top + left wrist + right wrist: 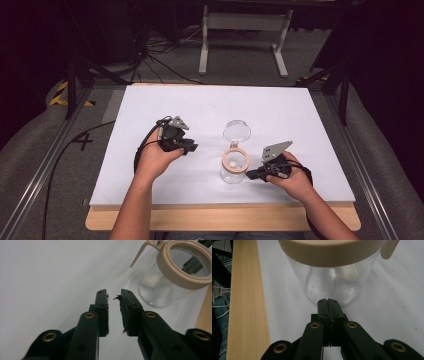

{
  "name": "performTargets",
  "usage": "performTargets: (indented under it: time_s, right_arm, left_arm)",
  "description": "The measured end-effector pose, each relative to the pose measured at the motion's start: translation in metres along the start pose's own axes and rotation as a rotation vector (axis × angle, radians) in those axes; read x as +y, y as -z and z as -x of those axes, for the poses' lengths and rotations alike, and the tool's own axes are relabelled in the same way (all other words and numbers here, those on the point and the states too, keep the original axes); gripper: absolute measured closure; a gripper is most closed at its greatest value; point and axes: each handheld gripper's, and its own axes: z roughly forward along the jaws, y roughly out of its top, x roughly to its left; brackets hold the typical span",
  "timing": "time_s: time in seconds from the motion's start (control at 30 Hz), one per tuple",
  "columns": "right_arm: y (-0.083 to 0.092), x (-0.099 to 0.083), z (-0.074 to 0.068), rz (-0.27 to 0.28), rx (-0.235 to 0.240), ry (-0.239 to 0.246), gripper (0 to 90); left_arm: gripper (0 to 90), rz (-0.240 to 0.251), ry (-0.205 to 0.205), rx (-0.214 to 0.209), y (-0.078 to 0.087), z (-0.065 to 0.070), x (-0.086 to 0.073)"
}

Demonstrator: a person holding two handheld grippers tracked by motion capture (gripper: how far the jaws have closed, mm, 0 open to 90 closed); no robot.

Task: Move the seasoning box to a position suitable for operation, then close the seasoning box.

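1. Nearest the camera in the high view, we see two forearms entering from 6 o'clock, each hand holding a gripper over the white board [280,107].
2. We locate the clear jar [234,169] near the board's 6 o'clock edge, between the two grippers. It stands upright, with a tan ring collar [235,160] on its mouth and a tan strap running toward 12 o'clock.
3. We note a clear round lid [236,130] lying flat on the board just beyond the jar at 12 o'clock. We judge that it is parked there to leave the jar mouth free.
4. We find the right gripper [251,174] at the jar's 3 o'clock side, its tips at the glass wall low on the jar. In the right gripper view the jaws are pressed fully together with nothing between them, and the tips lie against or just short of the jar [332,282] base; we cannot confirm contact.
5. We judge this placement to brace or nudge the jar rather than grasp it.
6. We find the left gripper [191,147] at the jar's 9 o'clock side, clear of it. In the left gripper view its jaws stand narrowly parted and empty, with the jar [172,277] toward 2 o'clock.
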Motion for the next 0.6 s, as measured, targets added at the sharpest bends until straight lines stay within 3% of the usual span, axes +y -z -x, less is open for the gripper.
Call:
performTargets:
  time_s: [0.07, 0.13, 0.23, 0.47, 0.6]
  right_arm:
    - [0.003, 0.001, -0.001, -0.007, -0.003, -0.011, 90.0]
    - [0.01, 0.002, -0.001, -0.016, -0.005, -0.05, 90.0]
    - [0.025, 0.003, -0.002, 0.018, -0.014, -0.093, 90.0]
    - [0.046, 0.013, -0.008, 0.097, -0.041, -0.109, 90.0]
    - [0.048, 0.019, -0.014, 0.142, -0.038, -0.12, 90.0]
  left_arm:
    - [82.3, 0.024, -0.003, 0.003, 0.0, 0.0, 0.0]
    - [86.0, 0.032, 0.022, 0.015, 0.001, 0.001, 0.001]
    - [89.7, 0.057, 0.02, 0.022, 0.001, 0.001, 0.004]
    - [89.8, 0.142, 0.027, 0.032, -0.006, 0.005, 0.016]
    - [89.8, 0.197, 0.057, 0.029, -0.014, 0.011, 0.021]
